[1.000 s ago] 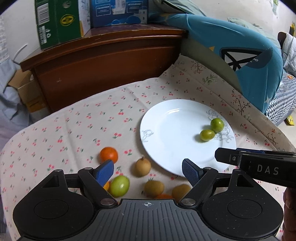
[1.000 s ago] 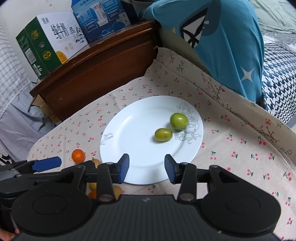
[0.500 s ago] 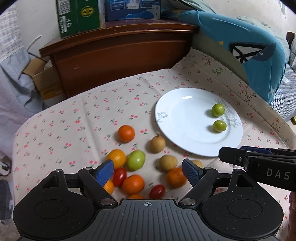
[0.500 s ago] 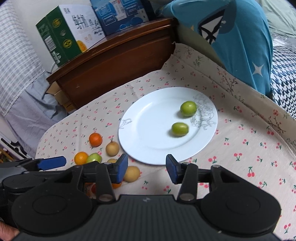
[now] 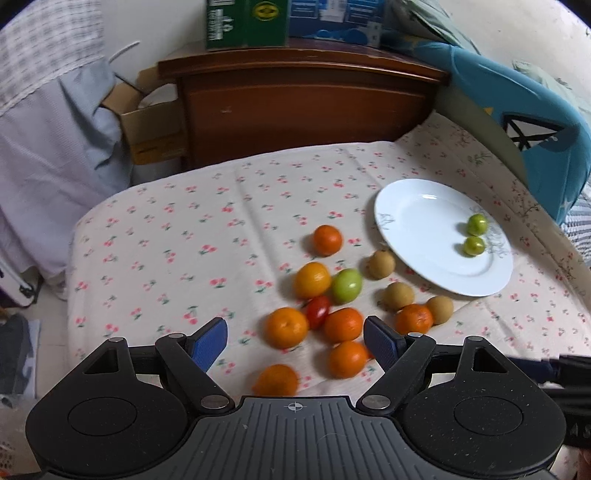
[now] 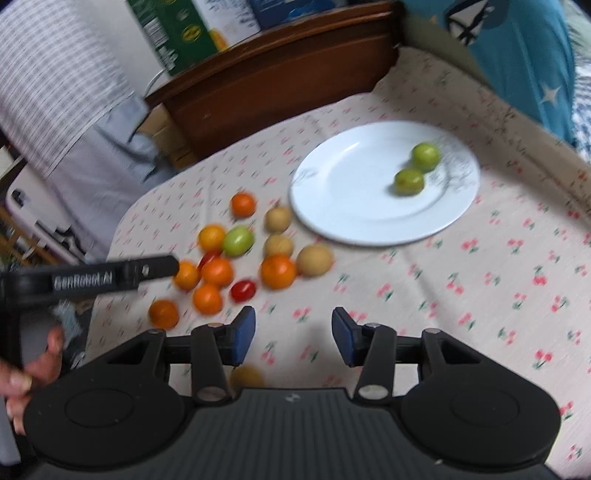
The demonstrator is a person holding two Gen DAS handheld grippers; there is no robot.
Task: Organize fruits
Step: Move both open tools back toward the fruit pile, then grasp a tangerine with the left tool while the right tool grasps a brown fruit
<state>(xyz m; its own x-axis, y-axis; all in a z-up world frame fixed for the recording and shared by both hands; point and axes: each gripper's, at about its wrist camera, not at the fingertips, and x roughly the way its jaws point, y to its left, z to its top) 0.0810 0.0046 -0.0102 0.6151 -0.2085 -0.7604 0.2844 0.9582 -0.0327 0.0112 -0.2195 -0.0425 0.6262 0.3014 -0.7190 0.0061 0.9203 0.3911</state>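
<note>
A white plate on the cherry-print cloth holds two small green fruits. Left of the plate lies a loose cluster of fruit: several oranges, a green tomato, red cherry tomatoes and brown round fruits. My left gripper is open and empty, just above the near oranges. My right gripper is open and empty over bare cloth, right of the cluster. The left gripper's body shows in the right wrist view.
A dark wooden cabinet stands behind the table with green and blue boxes on top. A blue cushion lies at the right. A cardboard box and grey cloth sit at the left beyond the table edge.
Both grippers have pulled back and swung left, away from the plate. The whole fruit cluster has come into view. Both stay open and empty.
</note>
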